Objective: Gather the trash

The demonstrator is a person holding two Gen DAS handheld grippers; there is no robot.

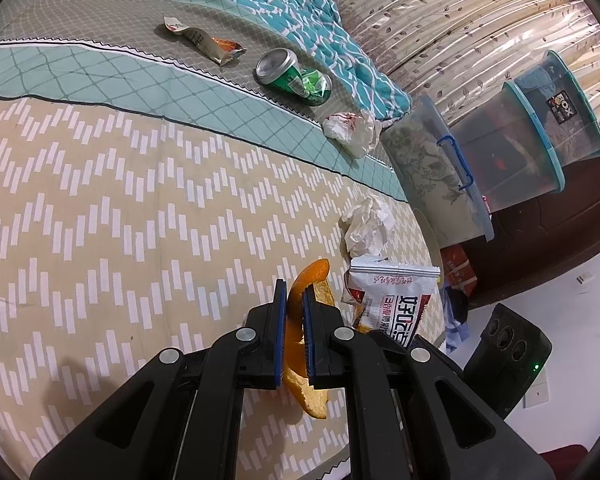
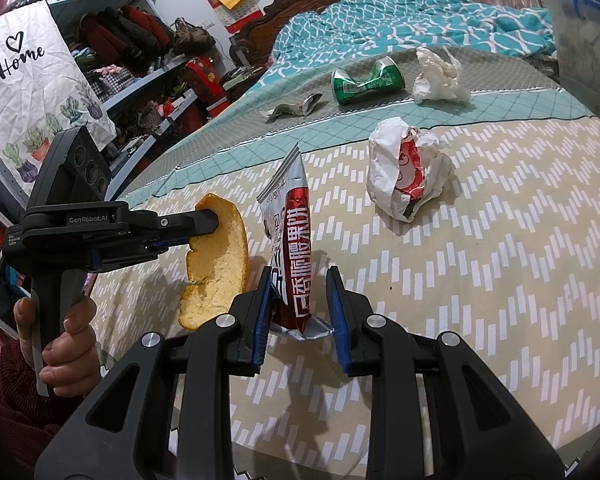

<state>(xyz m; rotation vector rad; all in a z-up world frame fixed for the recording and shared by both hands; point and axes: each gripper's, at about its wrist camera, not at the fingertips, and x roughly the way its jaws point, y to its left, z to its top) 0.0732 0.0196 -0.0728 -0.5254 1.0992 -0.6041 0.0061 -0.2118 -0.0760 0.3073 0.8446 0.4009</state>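
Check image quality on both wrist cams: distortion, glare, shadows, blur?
Left wrist view: strong fisheye bend, dark vignette corners; glare on the curtain; left gripper and orange peel sharp. Right wrist view: same curvature; soft shadows on the bedspread under the snack bag; no motion blur.

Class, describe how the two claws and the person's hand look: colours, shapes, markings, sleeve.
Both claws, left and right, are black plastic with blue ribbed pads and silver rivets. The left body reads "GenRobot.AI". The bare hand wears a dark red sleeve.
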